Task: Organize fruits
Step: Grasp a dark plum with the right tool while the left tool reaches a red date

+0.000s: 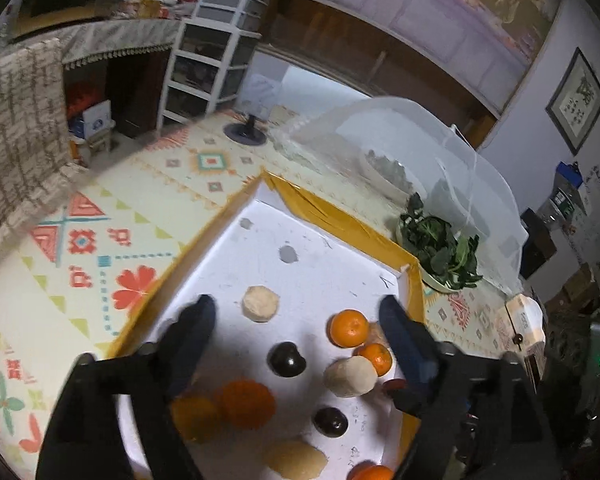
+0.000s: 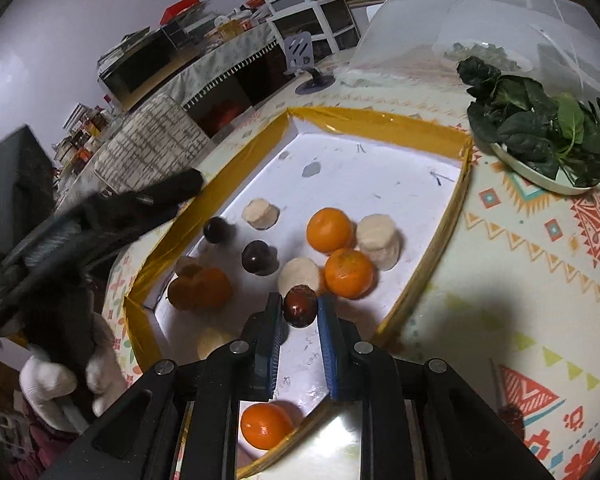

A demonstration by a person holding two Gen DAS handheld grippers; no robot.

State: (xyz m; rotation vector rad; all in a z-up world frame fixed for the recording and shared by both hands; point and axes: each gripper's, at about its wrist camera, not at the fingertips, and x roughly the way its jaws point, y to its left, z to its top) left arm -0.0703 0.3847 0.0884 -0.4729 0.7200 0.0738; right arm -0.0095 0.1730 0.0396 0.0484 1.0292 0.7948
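A: Left gripper (image 1: 296, 312) pose?

B: I see it tilted down over the white tray (image 1: 260, 232), jaws spread wide with nothing between them. A gloved hand (image 2: 66, 376) holds it at the tray's left edge.

A: Right gripper (image 2: 300, 308)?

B: Also angled down, jaws clamped on a dark red fruit (image 2: 299, 305) just above the tray floor. Oranges (image 2: 330, 229) and pale round pieces (image 2: 261, 213) lie loose in the tray nearby.

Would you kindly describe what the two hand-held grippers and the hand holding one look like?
Both are black. The left hand-held gripper has dark blue-black fingers; the right hand-held gripper has blue ribbed pads and silver bolts. A white glove covers the hand.
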